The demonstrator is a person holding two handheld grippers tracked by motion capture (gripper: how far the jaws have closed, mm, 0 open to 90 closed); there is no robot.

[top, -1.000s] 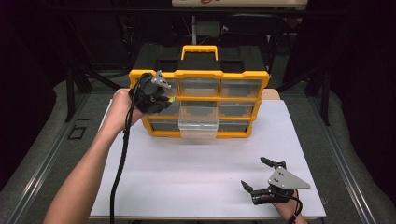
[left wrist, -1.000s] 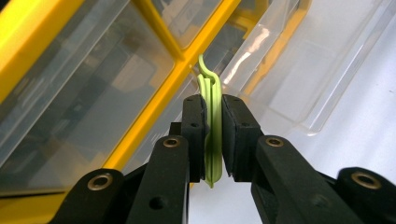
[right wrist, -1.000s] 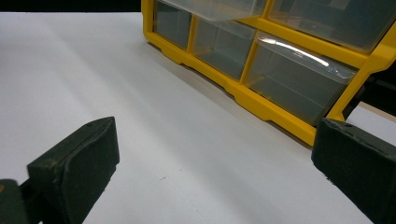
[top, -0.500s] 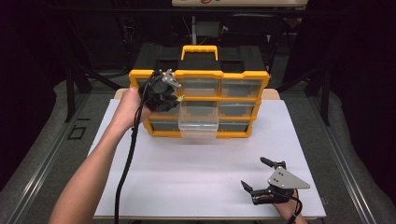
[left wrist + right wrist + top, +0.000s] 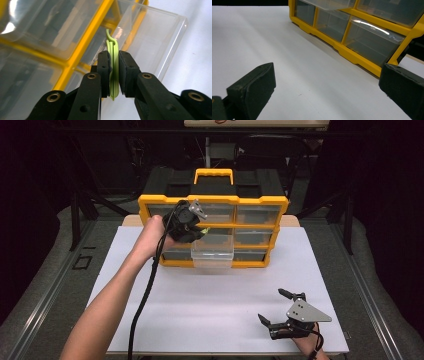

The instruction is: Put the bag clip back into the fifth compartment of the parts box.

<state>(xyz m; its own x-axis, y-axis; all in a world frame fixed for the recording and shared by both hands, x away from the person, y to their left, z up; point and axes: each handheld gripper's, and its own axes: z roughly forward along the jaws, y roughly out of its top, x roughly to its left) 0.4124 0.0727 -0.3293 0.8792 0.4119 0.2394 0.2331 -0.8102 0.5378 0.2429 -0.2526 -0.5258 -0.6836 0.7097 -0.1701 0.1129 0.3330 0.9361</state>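
Left gripper: we see our left gripper (image 5: 200, 227) held up in front of the yellow drawer box (image 5: 260, 205), near the far edge of the table (image 5: 210, 315). Its point is between its tips (image 5: 114, 75) in its own view.
Left jaws: they are squeezed tight on a thin green clip (image 5: 113, 62). The clip stands up between the two black pads and pokes out past them at the top.
Green clip: it is above the clear drawer (image 5: 212, 256) that is pulled out of the box. In the left gripper view the open drawer (image 5: 160, 42) lies just behind the clip.
Drawer box: it stands at the far edge of the table, in the middle. It has clear drawers in a yellow frame.
Right gripper: we see our right gripper (image 5: 277, 312) low, near the near right corner of the table, well away from the box.
Right jaws: they are wide apart, with nothing between them.
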